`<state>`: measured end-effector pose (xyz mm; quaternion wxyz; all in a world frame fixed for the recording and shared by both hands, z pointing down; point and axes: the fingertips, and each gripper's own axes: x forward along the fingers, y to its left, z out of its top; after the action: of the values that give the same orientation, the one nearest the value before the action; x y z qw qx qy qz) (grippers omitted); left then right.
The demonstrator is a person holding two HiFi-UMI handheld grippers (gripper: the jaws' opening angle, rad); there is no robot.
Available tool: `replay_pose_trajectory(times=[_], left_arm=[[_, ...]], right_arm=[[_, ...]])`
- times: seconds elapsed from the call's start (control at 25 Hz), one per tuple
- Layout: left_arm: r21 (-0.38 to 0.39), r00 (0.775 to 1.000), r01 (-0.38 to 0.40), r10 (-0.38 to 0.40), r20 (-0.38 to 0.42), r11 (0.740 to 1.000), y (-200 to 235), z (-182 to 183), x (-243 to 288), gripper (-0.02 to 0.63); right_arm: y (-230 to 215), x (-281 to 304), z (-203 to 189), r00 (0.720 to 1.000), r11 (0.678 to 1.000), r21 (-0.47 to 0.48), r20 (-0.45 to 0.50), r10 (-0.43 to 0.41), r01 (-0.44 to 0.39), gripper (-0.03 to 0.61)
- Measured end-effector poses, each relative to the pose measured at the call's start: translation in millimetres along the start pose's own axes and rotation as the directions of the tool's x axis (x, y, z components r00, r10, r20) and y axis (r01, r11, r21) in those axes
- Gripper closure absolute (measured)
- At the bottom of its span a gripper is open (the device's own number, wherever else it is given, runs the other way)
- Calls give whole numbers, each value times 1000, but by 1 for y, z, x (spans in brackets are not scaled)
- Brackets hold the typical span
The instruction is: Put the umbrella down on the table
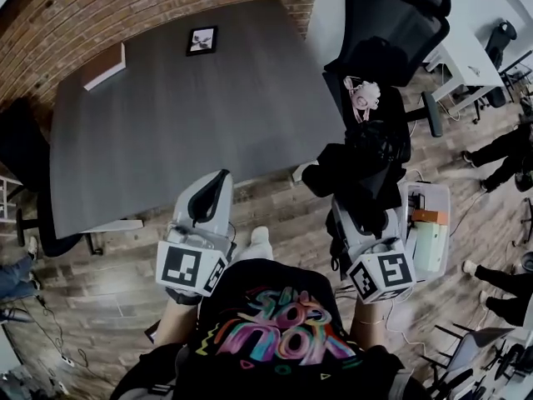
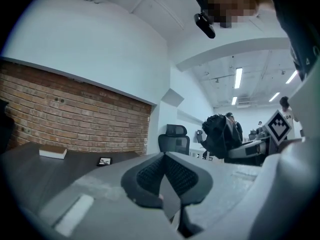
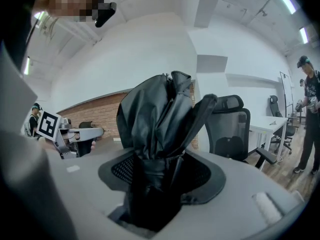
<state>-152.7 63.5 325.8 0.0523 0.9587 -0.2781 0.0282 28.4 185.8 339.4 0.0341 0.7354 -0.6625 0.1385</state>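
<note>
Black folded cloth umbrella held tight in right claw, not yet on dark grey bench at 11 o'clock. Empty left claw pinched shut. Left to do: carry over, lay down, let go.

Long ceiling lamps give even, cool and rather bright light, and the shadows are soft. Every view bends strongly toward dark rounded corners. The nearest surfaces are blurred, and the black umbrella loses detail.
</note>
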Motion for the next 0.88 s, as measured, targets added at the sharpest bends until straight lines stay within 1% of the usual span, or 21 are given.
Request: replay_pose_trajectory(times=[0.2, 0.48, 0.68, 0.88], left_arm=[[-12, 1000, 25, -25, 2, 1000, 24, -1, 15, 614], [-38, 1000, 24, -24, -3, 999, 40, -9, 23, 614], [-49, 1000, 3, -3, -3, 999, 45, -12, 35, 614], [-39, 999, -41, 40, -1, 998, 56, -8, 57, 614]], right_arm=[[3, 22, 5, 999, 999, -4, -4, -36, 36, 333], [-1, 34, 2, 997, 998, 4, -40, -70, 70, 333], [-10, 47, 5, 997, 998, -4, -50, -56, 56, 333], [-28, 76, 9, 998, 1000, 7, -53, -22, 22, 333]])
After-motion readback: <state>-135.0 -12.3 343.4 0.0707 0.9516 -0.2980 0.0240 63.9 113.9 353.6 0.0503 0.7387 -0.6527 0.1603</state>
